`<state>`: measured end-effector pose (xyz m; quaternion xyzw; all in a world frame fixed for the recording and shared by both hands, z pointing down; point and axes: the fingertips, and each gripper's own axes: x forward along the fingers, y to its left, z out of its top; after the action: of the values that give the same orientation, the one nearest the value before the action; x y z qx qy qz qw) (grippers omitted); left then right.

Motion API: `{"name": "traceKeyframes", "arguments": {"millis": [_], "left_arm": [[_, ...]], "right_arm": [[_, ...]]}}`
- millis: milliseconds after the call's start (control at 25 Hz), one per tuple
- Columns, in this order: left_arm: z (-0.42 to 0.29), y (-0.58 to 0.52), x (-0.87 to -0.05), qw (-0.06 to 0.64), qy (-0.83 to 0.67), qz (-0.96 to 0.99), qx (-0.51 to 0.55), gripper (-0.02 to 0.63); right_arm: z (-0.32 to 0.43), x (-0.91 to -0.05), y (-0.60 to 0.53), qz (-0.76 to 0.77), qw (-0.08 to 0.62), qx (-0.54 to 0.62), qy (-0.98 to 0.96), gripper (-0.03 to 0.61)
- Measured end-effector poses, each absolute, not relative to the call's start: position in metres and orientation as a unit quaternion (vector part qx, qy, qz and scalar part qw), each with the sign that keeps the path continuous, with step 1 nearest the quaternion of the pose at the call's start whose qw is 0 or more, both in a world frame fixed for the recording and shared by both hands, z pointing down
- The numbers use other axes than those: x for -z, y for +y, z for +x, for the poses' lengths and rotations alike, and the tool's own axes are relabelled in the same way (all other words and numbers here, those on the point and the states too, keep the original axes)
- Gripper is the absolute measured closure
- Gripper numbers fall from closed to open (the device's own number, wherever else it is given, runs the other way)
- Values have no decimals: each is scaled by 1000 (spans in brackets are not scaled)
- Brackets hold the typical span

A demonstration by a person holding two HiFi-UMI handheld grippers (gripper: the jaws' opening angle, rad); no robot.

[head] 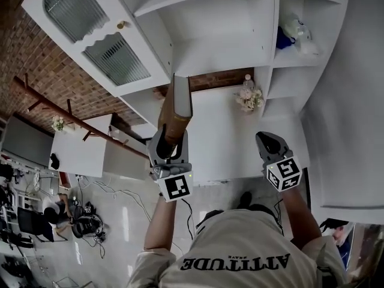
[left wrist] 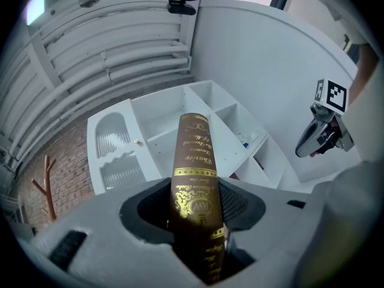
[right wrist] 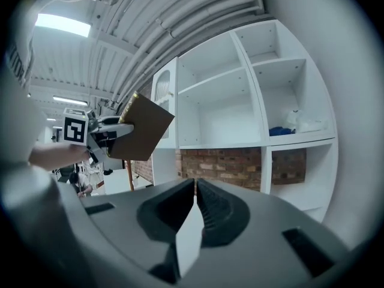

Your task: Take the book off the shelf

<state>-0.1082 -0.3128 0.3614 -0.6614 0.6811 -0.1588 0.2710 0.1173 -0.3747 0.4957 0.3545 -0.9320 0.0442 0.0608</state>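
Note:
A brown book (head: 180, 108) with gold lettering on its spine is clamped in my left gripper (head: 173, 135), clear of the white shelf unit (head: 223, 57). In the left gripper view the book (left wrist: 193, 173) stands upright between the jaws of the left gripper (left wrist: 195, 207), spine towards the camera. The right gripper view shows the book (right wrist: 143, 128) out to the left, in front of the shelf unit (right wrist: 240, 95). My right gripper (head: 267, 140) hovers to the right, shut with nothing in it; its jaws (right wrist: 195, 188) meet at the tips.
A cabinet door with glass panes (head: 96, 36) stands open at the left. A small vase of flowers (head: 249, 98) sits on the white desk top (head: 219, 146). Blue and white items (head: 294, 33) lie in the right shelf compartment. A brick wall shows behind.

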Motion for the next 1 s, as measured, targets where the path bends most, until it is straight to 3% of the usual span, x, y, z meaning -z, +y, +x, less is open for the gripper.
{"name": "traceKeyframes", "arguments": {"millis": [1000], "left_arm": [[-184,-193,-395,153,699,-698,7,388]], "right_arm": [[92,-424,-279,419,26,49,-906,546]]}}
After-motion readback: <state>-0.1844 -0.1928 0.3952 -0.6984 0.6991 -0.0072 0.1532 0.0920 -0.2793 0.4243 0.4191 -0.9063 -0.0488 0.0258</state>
